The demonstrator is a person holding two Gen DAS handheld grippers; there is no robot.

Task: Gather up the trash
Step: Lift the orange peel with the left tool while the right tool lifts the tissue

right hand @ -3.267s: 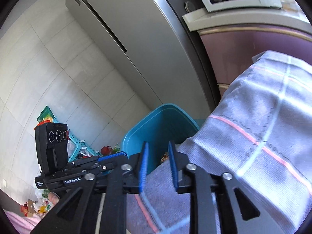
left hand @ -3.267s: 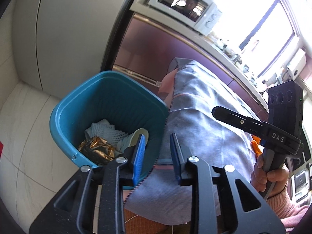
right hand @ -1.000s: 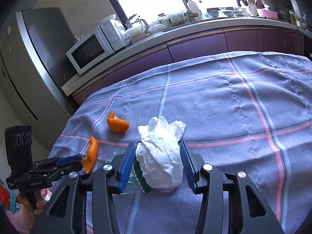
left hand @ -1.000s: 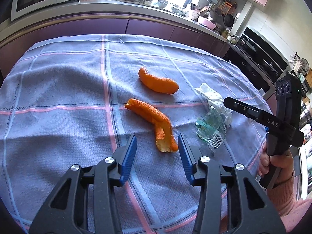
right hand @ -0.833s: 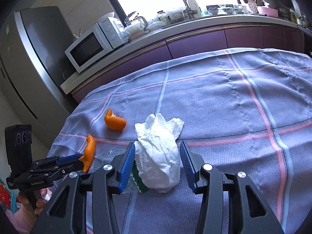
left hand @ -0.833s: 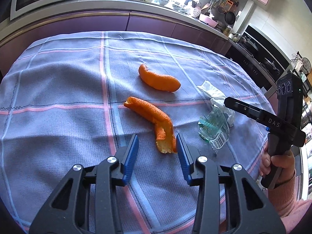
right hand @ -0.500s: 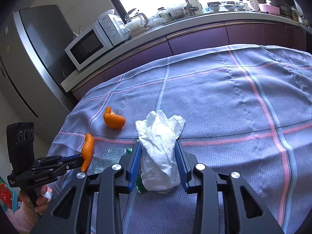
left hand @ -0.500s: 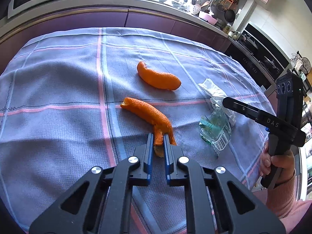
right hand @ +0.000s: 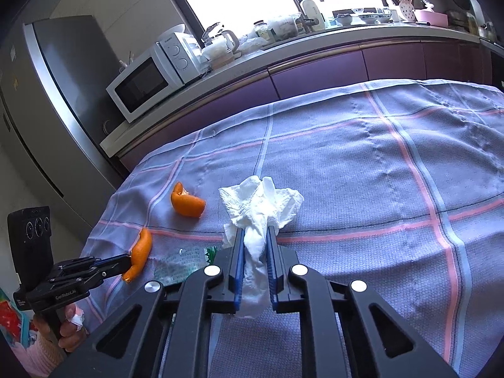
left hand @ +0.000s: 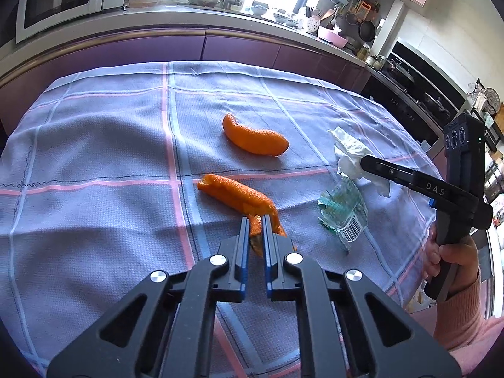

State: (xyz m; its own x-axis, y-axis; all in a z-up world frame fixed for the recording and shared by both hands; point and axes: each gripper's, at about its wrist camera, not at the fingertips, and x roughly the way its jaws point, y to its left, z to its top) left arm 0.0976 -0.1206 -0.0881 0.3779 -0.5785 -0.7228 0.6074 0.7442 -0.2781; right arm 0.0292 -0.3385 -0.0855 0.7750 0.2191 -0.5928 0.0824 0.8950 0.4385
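Two scraps are gripped at once: a long orange peel [left hand: 242,194] is pinched at its near end between the closed jaws of the left gripper [left hand: 254,226], and a crumpled tissue [right hand: 261,211] is squeezed by the right gripper [right hand: 255,245], whose jaws are closing. Both are judged light and soft, the peel easily torn. A second peel [left hand: 255,138] lies beyond the jaws; a clear wrapper [left hand: 343,211] rests between both grippers on the cloth-covered worktop [left hand: 94,145]; nothing blocks lifting.
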